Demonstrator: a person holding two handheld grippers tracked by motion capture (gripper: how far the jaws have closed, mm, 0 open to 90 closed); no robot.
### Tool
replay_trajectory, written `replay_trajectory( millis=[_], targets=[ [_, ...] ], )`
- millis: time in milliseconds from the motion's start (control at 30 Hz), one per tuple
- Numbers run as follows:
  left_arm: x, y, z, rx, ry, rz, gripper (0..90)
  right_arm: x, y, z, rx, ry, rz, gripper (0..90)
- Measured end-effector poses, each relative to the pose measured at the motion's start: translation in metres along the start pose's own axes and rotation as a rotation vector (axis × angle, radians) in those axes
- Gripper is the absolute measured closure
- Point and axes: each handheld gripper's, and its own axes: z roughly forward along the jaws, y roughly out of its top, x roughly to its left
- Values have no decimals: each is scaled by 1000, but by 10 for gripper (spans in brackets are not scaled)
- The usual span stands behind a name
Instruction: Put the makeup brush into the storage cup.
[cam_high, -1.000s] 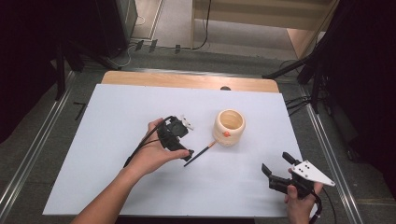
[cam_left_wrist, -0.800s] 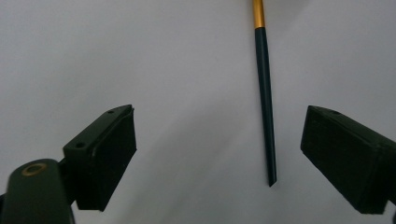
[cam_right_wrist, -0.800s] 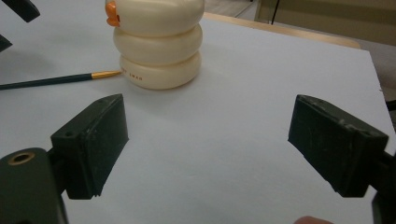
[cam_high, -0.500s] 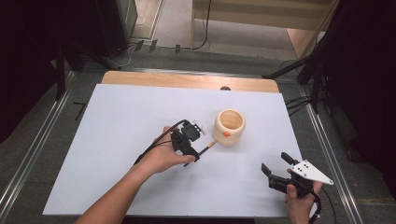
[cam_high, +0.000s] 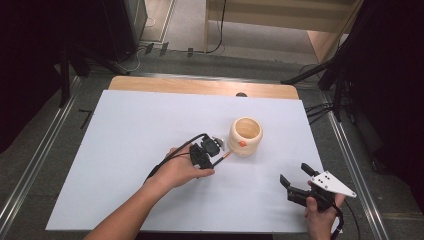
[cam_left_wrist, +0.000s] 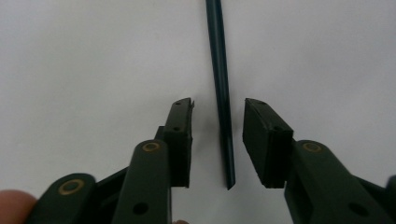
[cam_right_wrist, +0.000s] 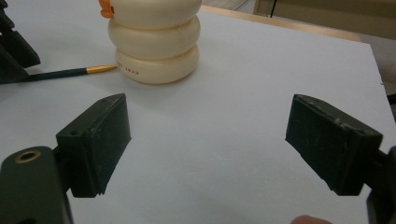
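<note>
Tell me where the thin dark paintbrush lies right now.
The thin dark paintbrush lies flat on the white table between the left gripper's open jaws, its gold-banded end beside the cream ribbed pot.

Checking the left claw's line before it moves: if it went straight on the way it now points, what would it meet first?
The left claw, open, points down at the white table surface, straddling the thin dark brush handle between its jaws. Going straight on, it would likely meet that handle and the surface almost together; depth is unclear.

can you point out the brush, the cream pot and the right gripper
brush (cam_left_wrist: 223, 116): left gripper view, on its dark handle between the jaws
cream pot (cam_high: 245, 136): high view, on its outer wall
right gripper (cam_high: 295, 178): high view, midway between its open jaws
</note>
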Motion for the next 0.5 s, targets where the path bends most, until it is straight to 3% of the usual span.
replay_trajectory(
  millis=[67,267,400,500],
  targets=[
    [-2,2,2,0,2,-12,678,0,0,0,4,3,5,141],
    [-8,7,6,36,49,12,740,2,0,2,9,14,-3,141],
    [-12,9,7,50,49,14,808,4,1,4,12,39,9,141],
    [-12,10,7,57,38,14,856,10,3,6,21,53,-9,141]
  ],
)
